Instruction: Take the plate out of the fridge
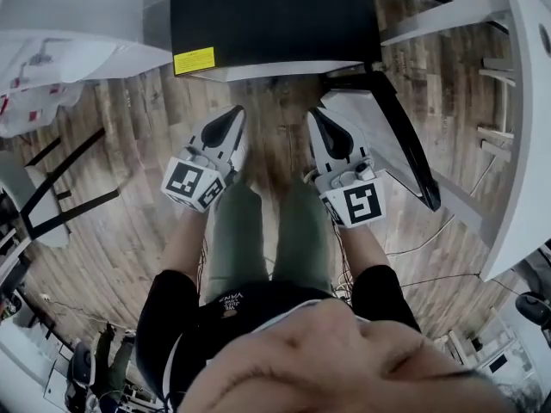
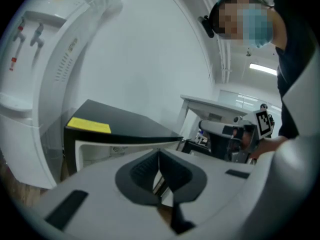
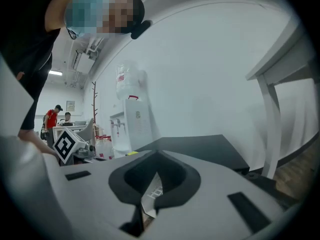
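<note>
- Wooden floor (image 1: 129, 144), a water dispenser (image 2: 30, 84) against the white wall, and low on that floor stood the small black-topped fridge (image 1: 275, 15) with its yellow sticker (image 1: 194, 60).
- The plate? No view showed it. The fridge top hid the shelves from above, and each gripper's own body covered most of the opening. My guess was that it sat inside, with nothing taken out yet.
- The fridge door (image 1: 400, 136) stood swung open to the right with its white liner showing, so the way in was free.
- The left gripper (image 1: 234, 117) and the right gripper (image 1: 318, 119) hung side by side just in front of the opening, above the person's knees. They touched nothing and both pointed at the fridge, probably held low because the cavity sits low.
- Both pairs of fingers were pressed together with nothing between them. They would have to spread before any plate rim could be pinched.
</note>
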{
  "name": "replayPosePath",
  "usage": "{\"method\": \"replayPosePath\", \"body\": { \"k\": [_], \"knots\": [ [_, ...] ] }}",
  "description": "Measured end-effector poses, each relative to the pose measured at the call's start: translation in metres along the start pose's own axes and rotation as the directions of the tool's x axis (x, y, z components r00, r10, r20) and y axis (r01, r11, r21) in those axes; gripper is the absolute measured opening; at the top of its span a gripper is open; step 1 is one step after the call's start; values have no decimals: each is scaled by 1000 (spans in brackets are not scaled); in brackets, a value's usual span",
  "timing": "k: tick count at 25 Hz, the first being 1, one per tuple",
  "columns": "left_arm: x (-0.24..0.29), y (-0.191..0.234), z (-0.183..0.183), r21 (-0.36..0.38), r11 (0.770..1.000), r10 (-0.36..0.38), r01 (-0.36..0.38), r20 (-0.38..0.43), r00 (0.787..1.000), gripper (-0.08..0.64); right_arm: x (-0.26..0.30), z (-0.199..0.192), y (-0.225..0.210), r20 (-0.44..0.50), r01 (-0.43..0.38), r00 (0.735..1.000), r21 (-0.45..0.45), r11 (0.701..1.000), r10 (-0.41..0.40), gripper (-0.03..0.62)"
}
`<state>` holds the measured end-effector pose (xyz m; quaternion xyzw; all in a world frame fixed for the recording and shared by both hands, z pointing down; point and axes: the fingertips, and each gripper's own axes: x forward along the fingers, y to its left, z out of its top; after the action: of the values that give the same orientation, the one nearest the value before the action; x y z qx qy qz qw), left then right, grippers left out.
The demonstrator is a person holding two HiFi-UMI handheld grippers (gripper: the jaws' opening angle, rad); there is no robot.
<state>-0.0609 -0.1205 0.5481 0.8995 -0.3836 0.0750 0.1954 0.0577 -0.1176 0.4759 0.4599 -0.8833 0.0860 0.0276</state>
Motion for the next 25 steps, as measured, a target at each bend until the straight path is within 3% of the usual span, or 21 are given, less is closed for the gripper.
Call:
{"method": "replayPosePath", "body": {
  "k": [12, 19, 25],
  "knots": [
    [51, 70, -82, 15, 999, 37, -38, 69, 997, 17, 43, -81, -20, 91, -22, 995, -123, 992, 33, 11],
    [73, 85, -105, 53, 998, 38, -42, 80, 996, 17, 54, -115, -30, 104, -23, 994, -169, 985, 41, 11],
    [76, 95, -118, 84, 994, 60, -68, 93, 994, 17, 57, -149, -39, 95, -10, 995, -145, 989, 24, 11]
  ]
}}
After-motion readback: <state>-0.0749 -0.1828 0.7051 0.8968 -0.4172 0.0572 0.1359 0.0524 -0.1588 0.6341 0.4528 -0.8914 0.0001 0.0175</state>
